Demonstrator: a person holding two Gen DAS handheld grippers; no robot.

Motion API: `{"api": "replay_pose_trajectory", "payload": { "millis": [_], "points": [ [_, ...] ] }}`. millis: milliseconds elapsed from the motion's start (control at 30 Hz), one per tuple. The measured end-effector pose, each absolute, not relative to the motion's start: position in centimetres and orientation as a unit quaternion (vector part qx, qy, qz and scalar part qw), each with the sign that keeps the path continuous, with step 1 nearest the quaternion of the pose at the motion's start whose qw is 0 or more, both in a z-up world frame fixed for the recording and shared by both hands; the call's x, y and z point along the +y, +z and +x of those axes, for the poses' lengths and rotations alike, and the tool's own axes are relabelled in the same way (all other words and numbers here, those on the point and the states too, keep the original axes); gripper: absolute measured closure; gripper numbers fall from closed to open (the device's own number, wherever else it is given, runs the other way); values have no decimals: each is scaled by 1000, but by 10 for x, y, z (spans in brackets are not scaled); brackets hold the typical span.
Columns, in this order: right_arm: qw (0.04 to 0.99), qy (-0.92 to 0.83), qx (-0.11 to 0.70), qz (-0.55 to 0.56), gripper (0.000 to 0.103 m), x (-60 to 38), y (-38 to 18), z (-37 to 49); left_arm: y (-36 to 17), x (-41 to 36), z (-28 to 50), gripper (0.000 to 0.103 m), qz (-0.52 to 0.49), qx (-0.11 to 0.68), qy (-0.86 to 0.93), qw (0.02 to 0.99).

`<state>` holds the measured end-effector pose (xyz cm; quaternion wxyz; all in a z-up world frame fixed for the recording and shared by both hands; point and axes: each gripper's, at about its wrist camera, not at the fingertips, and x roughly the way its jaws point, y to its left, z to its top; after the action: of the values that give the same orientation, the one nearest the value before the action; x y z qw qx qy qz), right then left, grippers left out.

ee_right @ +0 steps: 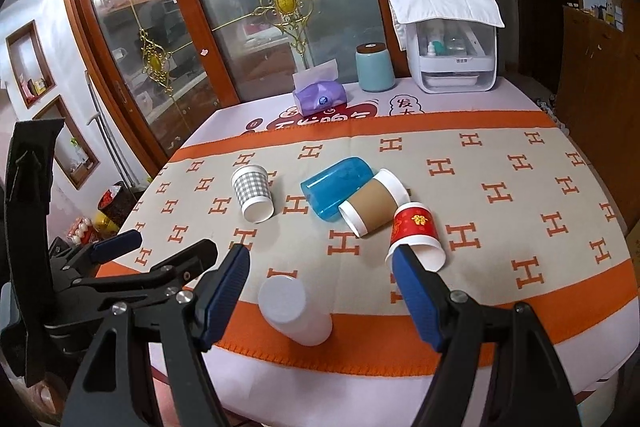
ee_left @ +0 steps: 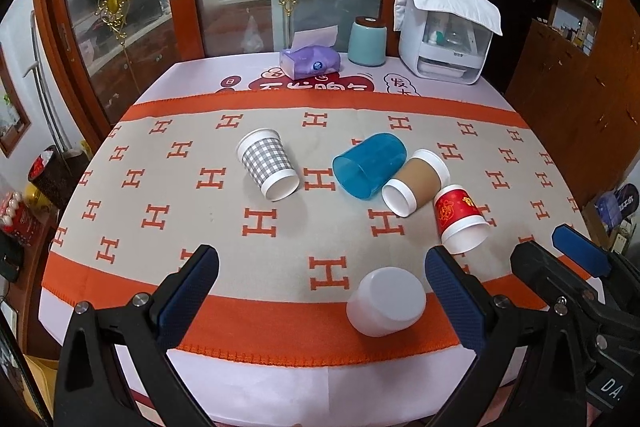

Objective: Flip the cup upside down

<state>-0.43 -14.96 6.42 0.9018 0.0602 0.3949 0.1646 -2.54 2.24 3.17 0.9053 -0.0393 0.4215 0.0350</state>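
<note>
Both tools spread wide, holding nothing: left tool (ee_left: 322, 277), right tool (ee_right: 320, 269). White cup (ee_right: 295, 310) on side, lower centre, on tabletop (ee_right: 520, 227). Advice: straddle cup mid-wall, clamp gently, rotate mouth downward.

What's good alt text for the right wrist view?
Five cups lie on their sides on an orange H-patterned cloth: a white plastic cup nearest, between the open right gripper's jaws, then red, brown-sleeved, blue and grey-checked cups. The left gripper sits at left, also open.
</note>
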Motion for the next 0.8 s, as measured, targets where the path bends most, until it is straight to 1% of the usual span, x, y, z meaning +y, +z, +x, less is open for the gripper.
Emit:
{"api": "replay_pose_trajectory", "payload": {
  "millis": [800],
  "points": [
    [896, 165, 409, 62, 29, -145, 58, 1, 24, 26, -21, 1, -45, 426, 55, 902]
  ]
}}
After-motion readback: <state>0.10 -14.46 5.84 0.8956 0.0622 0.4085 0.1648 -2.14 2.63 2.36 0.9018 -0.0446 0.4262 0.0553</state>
